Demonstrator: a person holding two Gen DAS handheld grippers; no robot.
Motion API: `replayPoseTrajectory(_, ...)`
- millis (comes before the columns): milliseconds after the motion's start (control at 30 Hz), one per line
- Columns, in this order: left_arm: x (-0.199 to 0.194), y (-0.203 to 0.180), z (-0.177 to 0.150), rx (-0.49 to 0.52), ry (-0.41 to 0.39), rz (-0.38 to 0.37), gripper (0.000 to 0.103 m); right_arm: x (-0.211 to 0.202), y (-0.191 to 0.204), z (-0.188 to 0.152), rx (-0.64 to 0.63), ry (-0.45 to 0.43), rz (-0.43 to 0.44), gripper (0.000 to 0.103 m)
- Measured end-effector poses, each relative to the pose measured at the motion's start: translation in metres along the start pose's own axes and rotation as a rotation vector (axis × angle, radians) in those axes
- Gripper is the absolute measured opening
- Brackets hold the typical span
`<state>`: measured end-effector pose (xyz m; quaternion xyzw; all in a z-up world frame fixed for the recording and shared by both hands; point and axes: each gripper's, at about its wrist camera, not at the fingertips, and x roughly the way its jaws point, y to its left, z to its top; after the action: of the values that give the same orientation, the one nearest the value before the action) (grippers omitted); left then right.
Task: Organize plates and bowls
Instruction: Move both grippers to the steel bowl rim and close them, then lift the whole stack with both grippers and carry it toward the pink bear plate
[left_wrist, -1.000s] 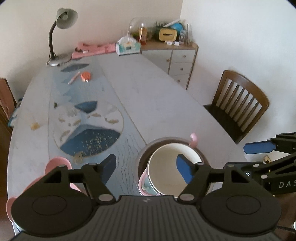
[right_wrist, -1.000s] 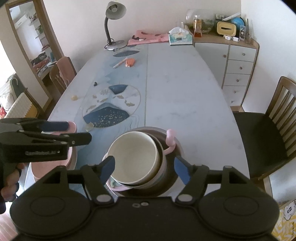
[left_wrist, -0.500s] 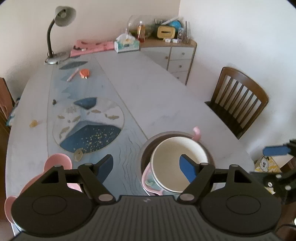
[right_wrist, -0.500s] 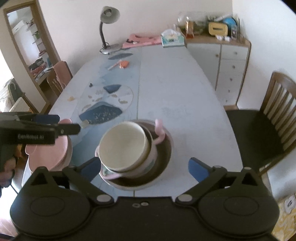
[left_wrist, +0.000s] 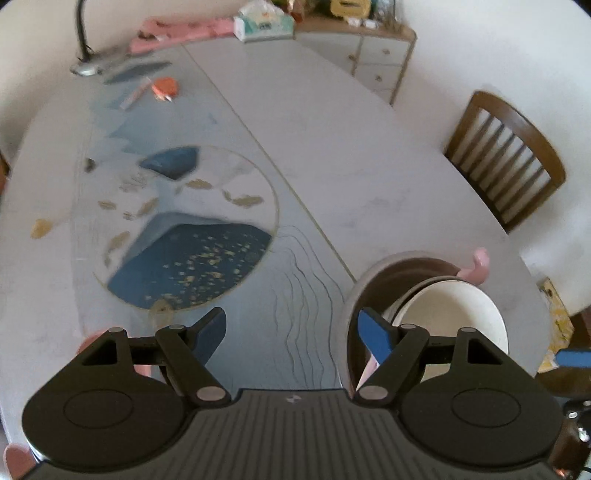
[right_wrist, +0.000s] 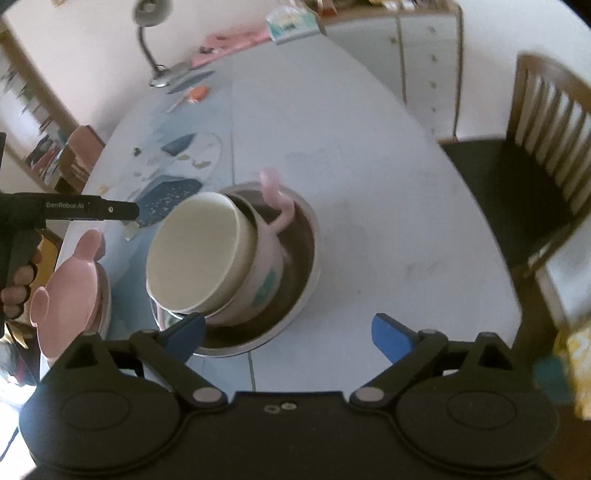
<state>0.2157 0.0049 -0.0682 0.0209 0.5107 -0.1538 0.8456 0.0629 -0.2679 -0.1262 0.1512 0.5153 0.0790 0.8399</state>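
Note:
A cream bowl (right_wrist: 195, 254) sits nested in a pink handled bowl (right_wrist: 266, 273), which sits in a wide grey bowl (right_wrist: 306, 236) near the table's front edge. The stack also shows in the left wrist view, cream bowl (left_wrist: 454, 314) inside the grey bowl (left_wrist: 369, 280). A pink eared plate (right_wrist: 70, 280) lies on a stack to the left. My right gripper (right_wrist: 288, 334) is open and empty, just in front of the grey bowl. My left gripper (left_wrist: 291, 328) is open and empty, over the table left of the stack; it also shows in the right wrist view (right_wrist: 122, 212).
The oval table (left_wrist: 332, 122) holds a round blue placemat (left_wrist: 184, 229), an orange item (left_wrist: 164, 86), a lamp (right_wrist: 151, 40) and a tissue box (left_wrist: 262, 24) at the far end. A wooden chair (left_wrist: 506, 162) stands on the right, a drawer cabinet (right_wrist: 428, 59) behind.
My right gripper has opened wider and pulled back and right from the bowl stack. My left gripper has shifted left, so the stack now lies to its right.

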Motion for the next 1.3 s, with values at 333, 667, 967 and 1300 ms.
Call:
replayPoseTrajectory(333,0.045,-0.003,0.019,-0.002,0.088,-0.062,0.075,0.039,0.009,-0.002,0.036,0.113,0.041,0.078)
replayPoseTrajectory(667,0.066,-0.006,0.025,-0.053,0.148,-0.165,0.04,0.062,0.013,0.001,0.088,0.189,0.11,0.045)
replayPoseTrajectory(967,0.067,-0.002,0.016,-0.123,0.188,-0.226,0.015,0.062,-0.005,0.005,0.163,0.203,0.107,0.025)
replayPoseTrajectory(1300,0.057,-0.011,-0.011,-0.14,0.243,-0.252,0.011,0.062,-0.032,0.04,0.082,0.177,0.005,0.015)
